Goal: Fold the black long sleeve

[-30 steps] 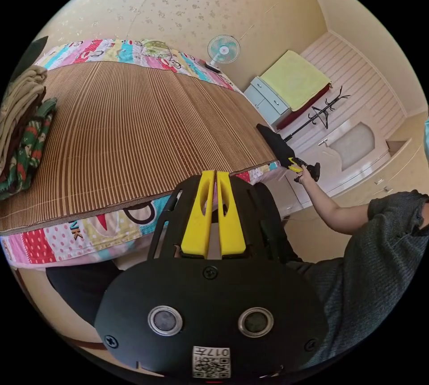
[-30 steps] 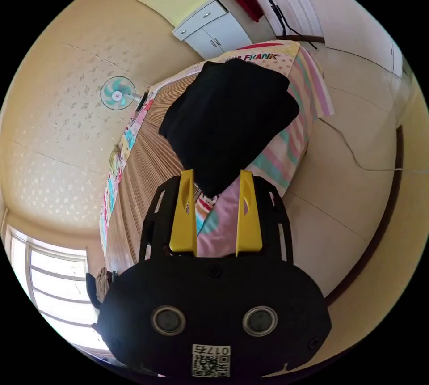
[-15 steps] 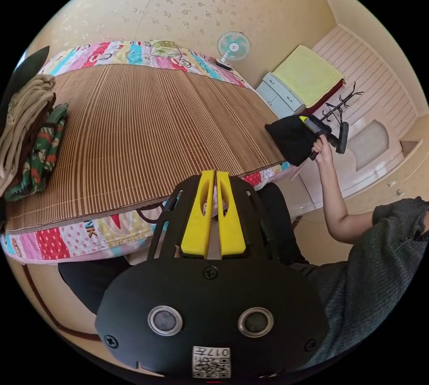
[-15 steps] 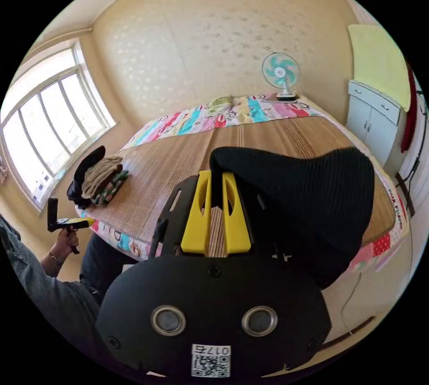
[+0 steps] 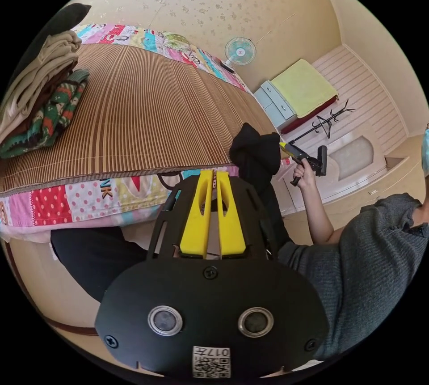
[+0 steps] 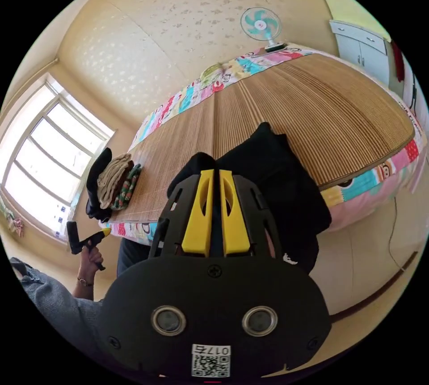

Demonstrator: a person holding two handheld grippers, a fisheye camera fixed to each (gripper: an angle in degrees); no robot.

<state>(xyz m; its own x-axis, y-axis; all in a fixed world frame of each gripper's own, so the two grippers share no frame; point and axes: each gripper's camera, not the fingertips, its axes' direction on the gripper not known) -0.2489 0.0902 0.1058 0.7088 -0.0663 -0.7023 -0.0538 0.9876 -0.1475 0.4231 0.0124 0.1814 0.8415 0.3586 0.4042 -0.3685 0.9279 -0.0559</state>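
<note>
1. Left gripper view: left tool [image 5: 213,175] has its jaws pressed together with nothing between them, near the bed [image 5: 134,112] edge. Beyond, the right tool [image 5: 286,149] holds the black long sleeve [image 5: 257,157], bunched and hanging off the bed corner.
2. Right gripper view: right tool [image 6: 213,175] pinches the black long sleeve [image 6: 277,179]; folded clothes [image 6: 116,179] lie on the bed's far side.
</note>
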